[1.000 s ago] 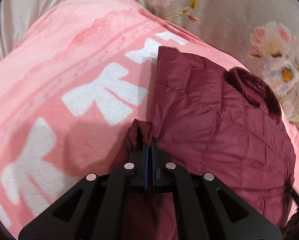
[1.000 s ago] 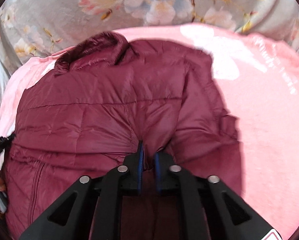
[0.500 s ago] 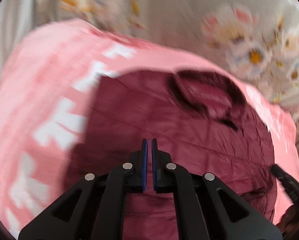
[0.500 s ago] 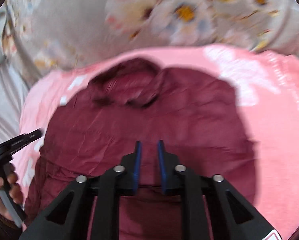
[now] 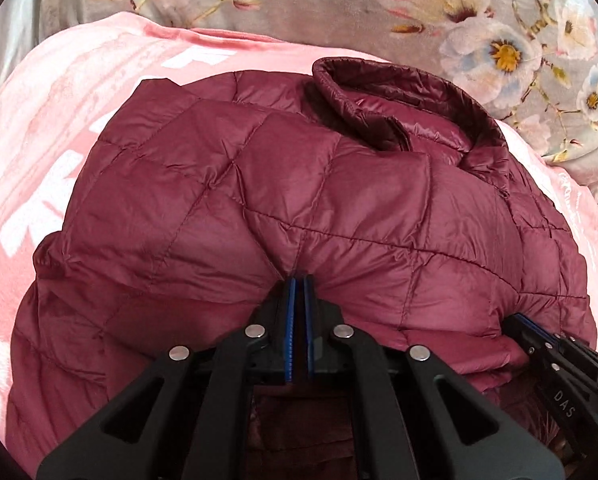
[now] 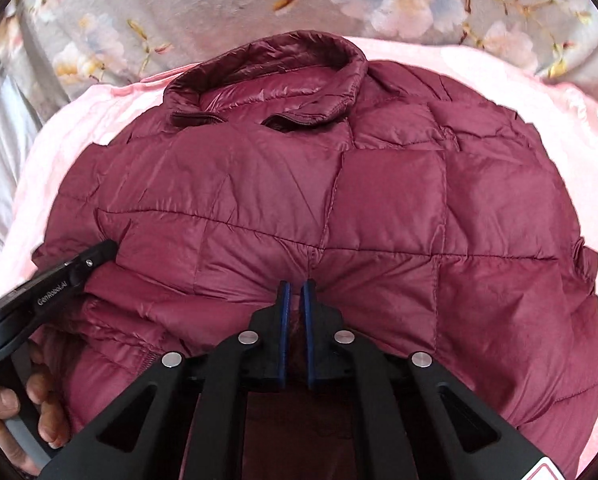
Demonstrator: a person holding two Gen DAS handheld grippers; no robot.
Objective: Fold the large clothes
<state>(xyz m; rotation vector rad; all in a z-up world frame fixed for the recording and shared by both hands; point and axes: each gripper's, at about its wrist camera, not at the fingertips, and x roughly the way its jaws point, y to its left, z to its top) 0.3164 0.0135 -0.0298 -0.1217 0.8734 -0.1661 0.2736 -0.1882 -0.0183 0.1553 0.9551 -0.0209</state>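
- I see a dark red puffy jacket (image 5: 299,184) with shiny, stitched squares and a stand-up collar (image 6: 275,64).
- It lies on a soft pink blanket (image 5: 59,92), over a gray flowered cover (image 5: 499,40).
- My left gripper (image 5: 299,280) is pinching a fold of the jacket.
- My right gripper (image 6: 297,285) is pinching a jacket fold too.
- A hand (image 6: 27,412) holds the left tool.

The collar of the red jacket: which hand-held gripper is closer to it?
Neither clearly. Both the left hand-held gripper and the right one pinch the jacket well below the collar.
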